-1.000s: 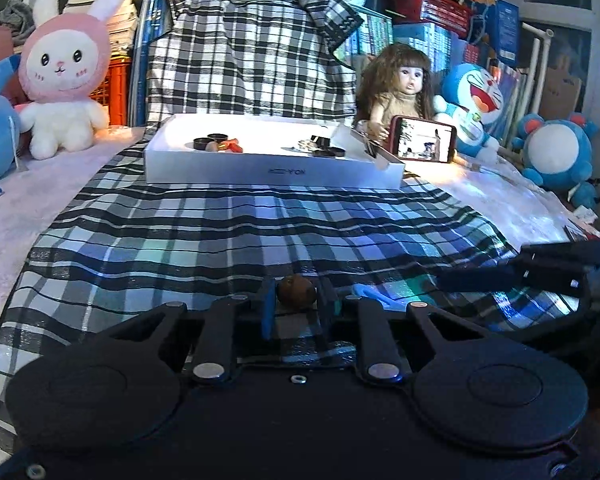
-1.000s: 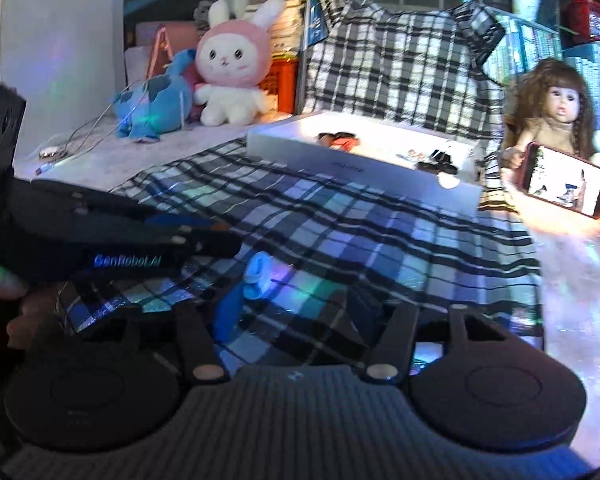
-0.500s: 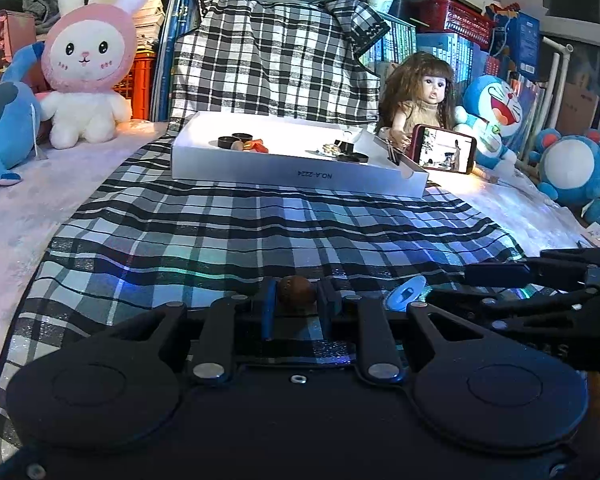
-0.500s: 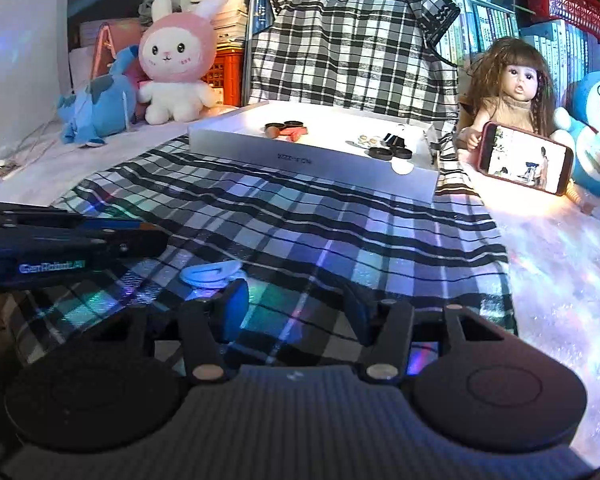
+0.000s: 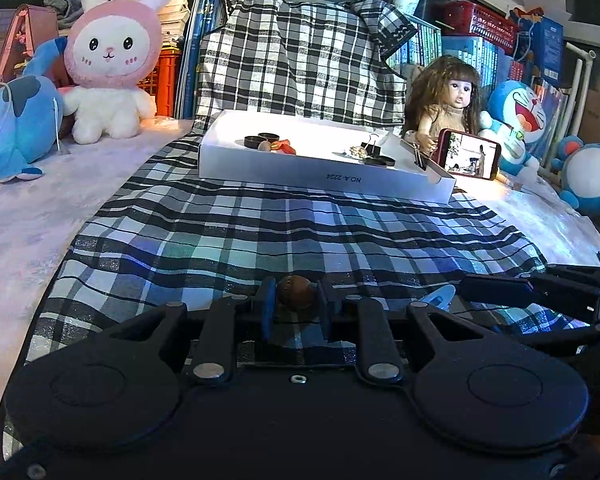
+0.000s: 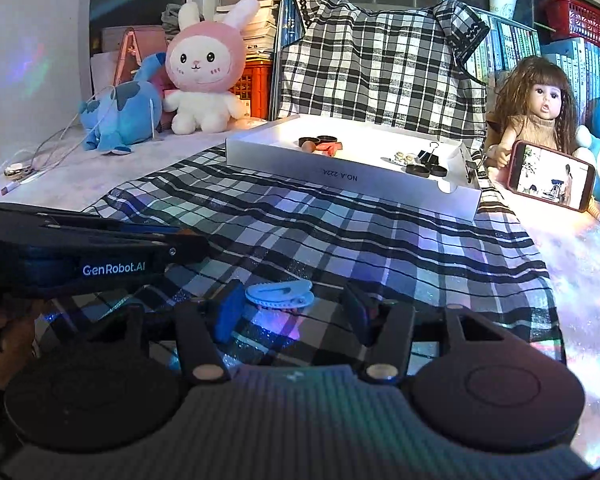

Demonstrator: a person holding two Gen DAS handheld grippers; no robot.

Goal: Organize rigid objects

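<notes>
My left gripper (image 5: 295,298) is shut on a small brown nut-like ball (image 5: 296,291), held just above the checked cloth (image 5: 284,224). My right gripper (image 6: 290,308) is open, its fingers standing either side of a pale blue plastic clip (image 6: 280,295) that lies on the cloth; the clip also shows in the left wrist view (image 5: 437,294). The white shallow box (image 5: 323,174) stands further back on the cloth and holds black caps, a brown ball, red pieces and binder clips. It also shows in the right wrist view (image 6: 339,174).
A doll (image 5: 447,104) with a lit phone (image 5: 468,153) stands right of the box. A pink rabbit plush (image 5: 112,60) and a blue plush (image 5: 16,120) sit at the back left. Blue plush toys (image 5: 591,180) are at the right. Cables (image 6: 24,168) lie at the far left.
Both grippers have risen and tilted up, so the box and toys sit lower in view. The blue clip now lies between the right gripper's fingers rather than beside the left one.
</notes>
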